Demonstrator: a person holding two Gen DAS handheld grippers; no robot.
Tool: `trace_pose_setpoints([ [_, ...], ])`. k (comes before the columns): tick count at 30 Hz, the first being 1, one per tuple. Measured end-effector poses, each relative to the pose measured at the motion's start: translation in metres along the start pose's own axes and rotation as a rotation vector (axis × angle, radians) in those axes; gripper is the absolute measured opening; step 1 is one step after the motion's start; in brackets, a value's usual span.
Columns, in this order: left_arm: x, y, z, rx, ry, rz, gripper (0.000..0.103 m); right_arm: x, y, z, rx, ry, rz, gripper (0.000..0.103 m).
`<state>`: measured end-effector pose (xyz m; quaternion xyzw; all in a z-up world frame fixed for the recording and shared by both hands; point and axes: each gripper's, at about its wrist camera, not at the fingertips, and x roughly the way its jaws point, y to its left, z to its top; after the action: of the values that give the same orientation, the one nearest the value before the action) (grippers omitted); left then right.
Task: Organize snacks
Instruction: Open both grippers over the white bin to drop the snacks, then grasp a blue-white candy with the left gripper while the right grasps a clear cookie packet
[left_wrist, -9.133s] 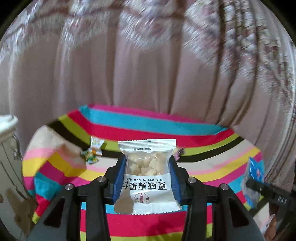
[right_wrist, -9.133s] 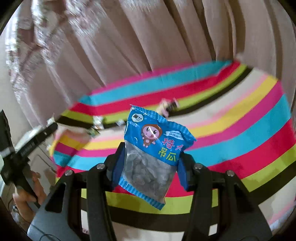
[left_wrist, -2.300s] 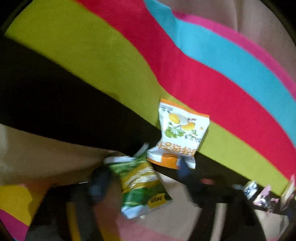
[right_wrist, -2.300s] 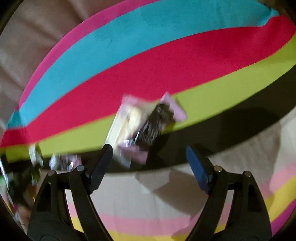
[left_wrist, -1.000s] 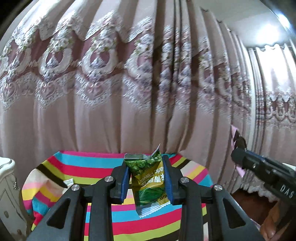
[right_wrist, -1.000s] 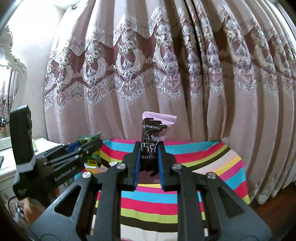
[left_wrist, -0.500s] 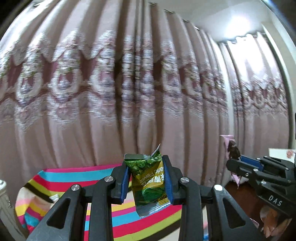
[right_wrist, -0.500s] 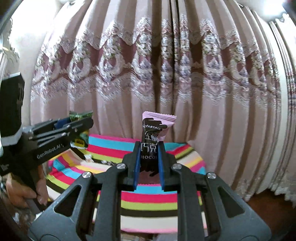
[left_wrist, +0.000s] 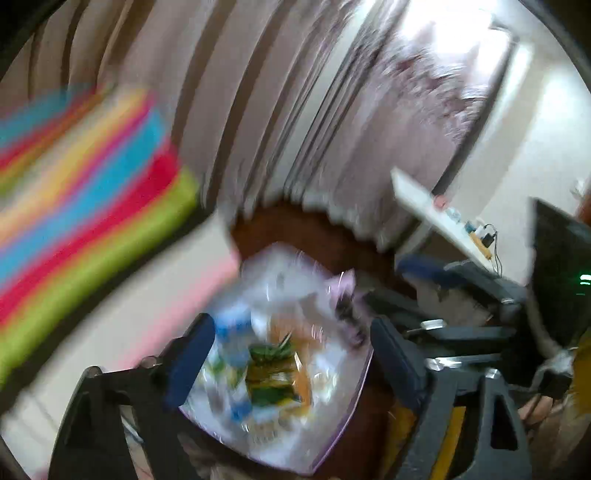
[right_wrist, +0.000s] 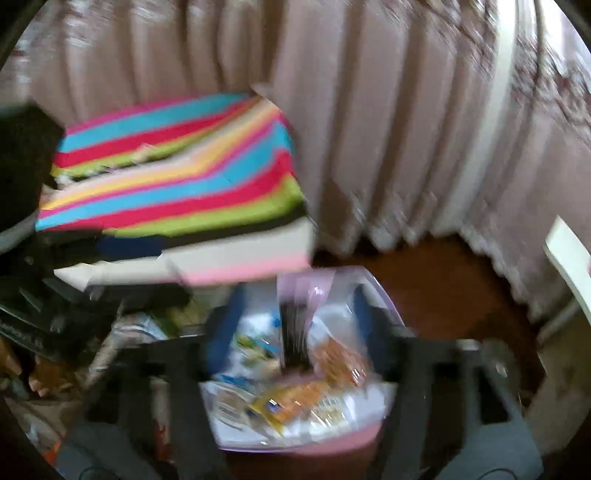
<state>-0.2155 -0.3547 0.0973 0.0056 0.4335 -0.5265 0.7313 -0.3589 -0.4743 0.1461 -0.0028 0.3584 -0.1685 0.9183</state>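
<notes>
Both views are blurred by motion. A clear plastic bin (left_wrist: 334, 432) with a pink rim (right_wrist: 332, 445) stands on the floor below the table and holds several snack packets. My left gripper (left_wrist: 291, 354) is open above the bin, and the green snack packet (left_wrist: 271, 373) lies in the bin between its fingers. My right gripper (right_wrist: 295, 332) is open above the same bin, and the pink and black chocolate bar (right_wrist: 295, 325) hangs or drops between its fingers. The right gripper also shows in the left wrist view (left_wrist: 443, 295).
The striped tablecloth (right_wrist: 177, 166) covers the table at the left, with a few small snacks at its far left. Pink curtains (right_wrist: 369, 110) hang behind. Brown wooden floor (right_wrist: 436, 280) lies around the bin. A white shelf (left_wrist: 436, 218) is at the right.
Both grippers swung right and down from the table to the bin. The left jaws opened and the green packet dropped into the bin. The right jaws opened off the chocolate bar.
</notes>
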Motion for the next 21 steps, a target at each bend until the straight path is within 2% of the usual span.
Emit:
trace_pose_setpoints([
  [3,0.004,0.062,-0.008,-0.188,0.025,0.034,0.087,0.022,0.009,0.004,-0.004,0.036,0.02,0.072],
  [5,-0.017,0.106,-0.013,-0.283,-0.019,0.096,0.087,0.039,0.029,0.015,-0.033,0.05,0.054,0.072],
  [6,-0.033,0.128,-0.015,-0.311,-0.052,0.156,0.087,0.047,0.038,0.019,-0.045,0.056,0.077,0.072],
  [7,-0.044,0.141,-0.018,-0.326,-0.078,0.197,0.087,0.058,0.055,0.026,-0.062,0.066,0.112,0.072],
  [13,-0.147,0.244,-0.038,-0.467,-0.266,0.546,0.087,0.137,0.169,0.073,-0.148,0.119,0.353,0.072],
  [15,-0.172,0.278,-0.041,-0.498,-0.285,0.652,0.087,0.164,0.205,0.094,-0.169,0.131,0.426,0.072],
  [18,-0.201,0.329,-0.044,-0.555,-0.292,0.753,0.087,0.214,0.263,0.13,-0.182,0.172,0.484,0.072],
  [21,-0.217,0.389,-0.041,-0.575,-0.271,0.849,0.087,0.271,0.309,0.173,-0.114,0.219,0.552,0.074],
])
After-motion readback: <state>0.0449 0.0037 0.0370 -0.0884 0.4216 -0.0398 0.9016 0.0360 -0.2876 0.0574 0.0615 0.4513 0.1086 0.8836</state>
